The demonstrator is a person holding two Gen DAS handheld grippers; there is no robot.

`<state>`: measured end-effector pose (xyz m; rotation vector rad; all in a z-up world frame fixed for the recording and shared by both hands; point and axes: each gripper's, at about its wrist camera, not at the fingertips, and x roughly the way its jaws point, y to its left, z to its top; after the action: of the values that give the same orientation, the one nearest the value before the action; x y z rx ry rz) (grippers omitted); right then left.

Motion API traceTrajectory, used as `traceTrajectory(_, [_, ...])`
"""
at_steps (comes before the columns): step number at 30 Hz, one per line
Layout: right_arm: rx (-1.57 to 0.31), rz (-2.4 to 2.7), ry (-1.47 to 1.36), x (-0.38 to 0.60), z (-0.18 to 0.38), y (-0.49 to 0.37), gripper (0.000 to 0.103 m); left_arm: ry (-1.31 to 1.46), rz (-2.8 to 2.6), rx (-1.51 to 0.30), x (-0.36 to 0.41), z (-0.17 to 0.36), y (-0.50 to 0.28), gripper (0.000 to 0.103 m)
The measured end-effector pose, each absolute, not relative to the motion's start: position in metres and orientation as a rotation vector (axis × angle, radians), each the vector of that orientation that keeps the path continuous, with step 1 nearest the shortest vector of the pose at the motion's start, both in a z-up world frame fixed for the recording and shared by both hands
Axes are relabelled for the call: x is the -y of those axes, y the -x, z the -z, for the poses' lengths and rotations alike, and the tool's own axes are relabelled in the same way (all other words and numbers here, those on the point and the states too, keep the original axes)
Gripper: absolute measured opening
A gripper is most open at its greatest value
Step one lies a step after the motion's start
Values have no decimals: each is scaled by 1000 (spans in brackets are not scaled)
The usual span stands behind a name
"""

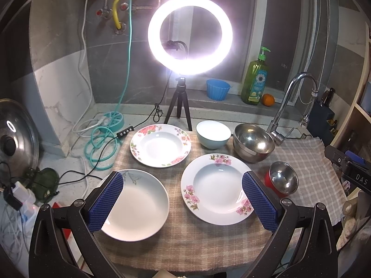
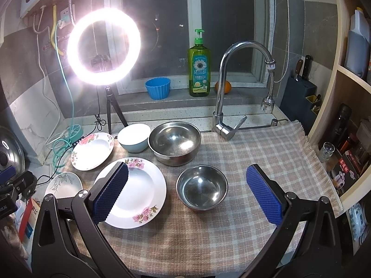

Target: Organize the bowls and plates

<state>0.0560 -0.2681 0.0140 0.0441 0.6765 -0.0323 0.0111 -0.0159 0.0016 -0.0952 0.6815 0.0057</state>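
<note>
Left gripper (image 1: 183,199) wide open, empty, above the plaid cloth (image 1: 185,243) between the plain white plate (image 1: 139,206) and the pink-flowered plate (image 1: 215,190). Right gripper (image 2: 187,192) wide open, empty, spanning the small steel bowl (image 2: 201,187). Third plate (image 1: 160,145), pale-blue bowl (image 1: 213,136) and large steel bowl (image 1: 254,142) behind.

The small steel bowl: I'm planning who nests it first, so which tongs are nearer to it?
Right. The right tongs hang open directly over the small steel bowl, which sits between their pads. The left tongs hover open to its left, over the two front plates.
</note>
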Motion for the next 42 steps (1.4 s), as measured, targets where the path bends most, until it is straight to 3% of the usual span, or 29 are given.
traceTrajectory(25, [-689,33,-41,266,-13,-57,103,104,4,-691,14,2,-15,102])
traceTrajectory(39, [-755,1,-73,275,15,-72,103,144,26,-792,-2,33,-35,102])
traceTrajectory(42, [-764,-10,-85,277,22,-73,103,135,35,-816,-4,39,-39,97])
